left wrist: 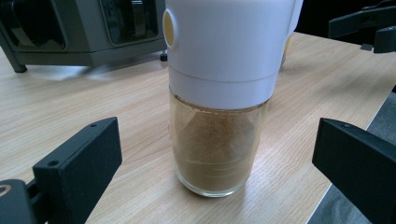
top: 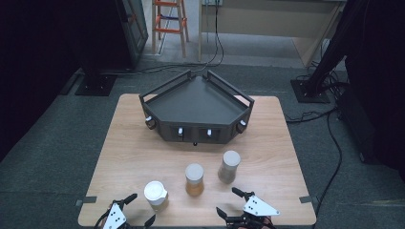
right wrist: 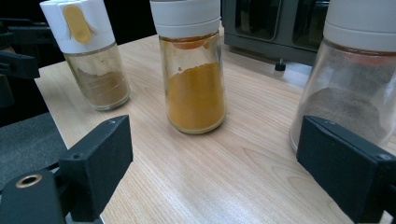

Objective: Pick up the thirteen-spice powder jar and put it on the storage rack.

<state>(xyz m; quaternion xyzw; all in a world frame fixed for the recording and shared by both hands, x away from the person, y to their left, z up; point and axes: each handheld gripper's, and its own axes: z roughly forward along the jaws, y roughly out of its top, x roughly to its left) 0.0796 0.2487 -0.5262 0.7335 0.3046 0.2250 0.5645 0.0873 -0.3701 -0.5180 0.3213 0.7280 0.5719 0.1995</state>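
Three glass spice jars stand in a row near the table's front. The left jar [top: 155,194] has a white flip lid and brown powder [left wrist: 219,140] [right wrist: 95,70]. Orange powder fills the middle jar [top: 194,179] [right wrist: 194,84], and the right jar [top: 229,166] [right wrist: 350,102] holds grey-brown powder. My left gripper [top: 140,208] [left wrist: 219,144] is open, its jaws on either side of the brown jar without touching it. My right gripper [top: 228,201] [right wrist: 219,154] is open in front of the orange and grey jars, with nothing between its fingers.
A dark three-cornered rack [top: 198,102] [left wrist: 70,28] [right wrist: 275,23] with raised rails and small knobs stands at the back middle of the wooden table [top: 138,152]. Cables, a wooden ladder and black stand bases lie on the floor beyond.
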